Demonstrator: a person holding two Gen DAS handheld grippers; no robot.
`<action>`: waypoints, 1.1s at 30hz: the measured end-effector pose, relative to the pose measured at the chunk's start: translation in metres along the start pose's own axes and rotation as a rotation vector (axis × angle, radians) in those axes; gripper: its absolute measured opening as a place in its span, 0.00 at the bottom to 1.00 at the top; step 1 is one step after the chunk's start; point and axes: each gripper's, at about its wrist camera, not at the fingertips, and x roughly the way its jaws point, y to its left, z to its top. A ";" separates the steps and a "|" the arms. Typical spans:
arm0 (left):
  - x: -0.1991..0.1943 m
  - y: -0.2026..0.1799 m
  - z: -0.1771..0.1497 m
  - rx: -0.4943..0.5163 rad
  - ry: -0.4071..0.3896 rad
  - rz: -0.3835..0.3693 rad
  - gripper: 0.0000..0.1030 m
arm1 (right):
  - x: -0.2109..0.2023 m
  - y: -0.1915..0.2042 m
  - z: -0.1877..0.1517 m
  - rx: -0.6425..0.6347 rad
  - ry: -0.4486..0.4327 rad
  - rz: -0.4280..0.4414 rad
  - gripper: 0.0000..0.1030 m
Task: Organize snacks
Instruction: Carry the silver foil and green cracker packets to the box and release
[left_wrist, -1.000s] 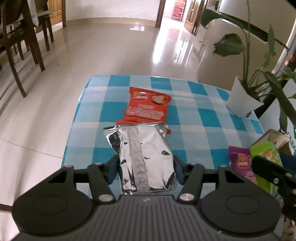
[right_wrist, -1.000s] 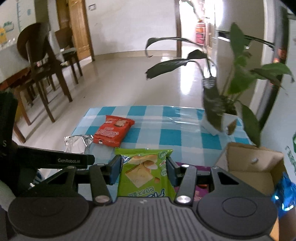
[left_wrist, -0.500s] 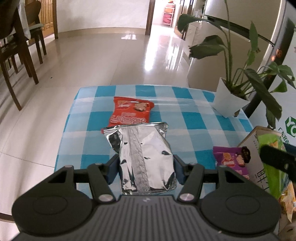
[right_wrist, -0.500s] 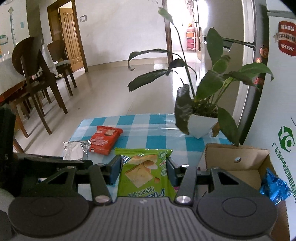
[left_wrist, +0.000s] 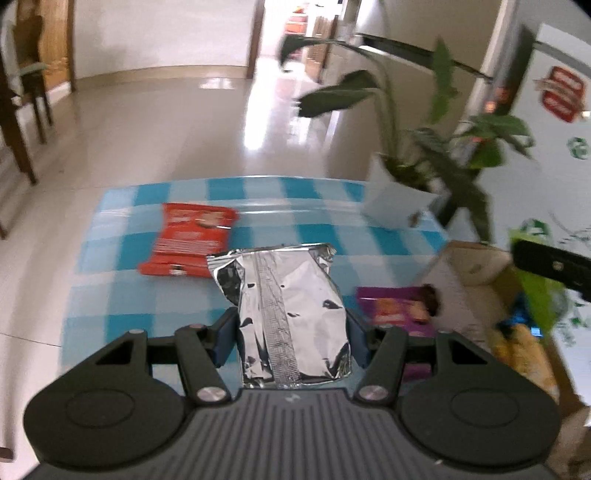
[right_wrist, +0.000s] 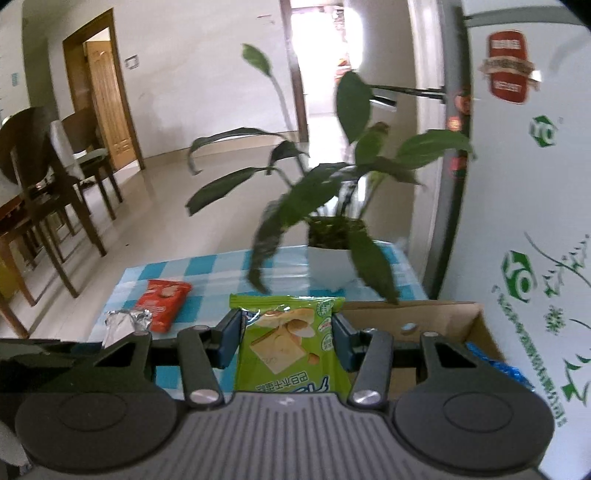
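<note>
A small table with a blue-and-white checked tablecloth (left_wrist: 177, 306) stands on a glossy tiled floor; dark wooden chairs (right_wrist: 55, 192) are at the far left of the room.

Toward the left of the cloth lies a red snack packet (left_wrist: 188, 243), flat, with its near edge just behind the top of a silver foil snack bag (left_wrist: 288, 314). The left gripper (left_wrist: 291, 332) is clamped on that silver bag, a blue pad pressing on each side, and the bag stands up between the fingers, lifted clear of the cloth.

To the right of the silver bag a purple snack packet (left_wrist: 399, 310) lies flat on the cloth, just beside an open cardboard box (right_wrist: 443, 317). Inside the box are a blue wrapper (right_wrist: 513, 373) and something yellowish that is too blurred to name.

Behind the box, at the table's far right corner, a leafy plant in a white pot (right_wrist: 332, 266) leans over the cloth.

The right gripper (right_wrist: 288, 339) is clamped on a green chip packet (right_wrist: 291, 347), pads pressing its sides. The packet is held in the air at the near left edge of the box. A white panel with green logos (right_wrist: 524, 236) fills the right edge.
</note>
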 end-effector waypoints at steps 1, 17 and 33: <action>-0.001 -0.006 -0.001 0.003 -0.001 -0.026 0.58 | -0.002 -0.004 0.000 0.005 -0.001 -0.009 0.55; -0.003 -0.116 -0.017 0.138 0.035 -0.326 0.58 | -0.008 -0.055 0.003 0.013 0.020 -0.174 0.55; -0.002 -0.167 -0.027 0.223 0.073 -0.357 0.74 | -0.019 -0.081 0.003 0.086 -0.011 -0.215 0.81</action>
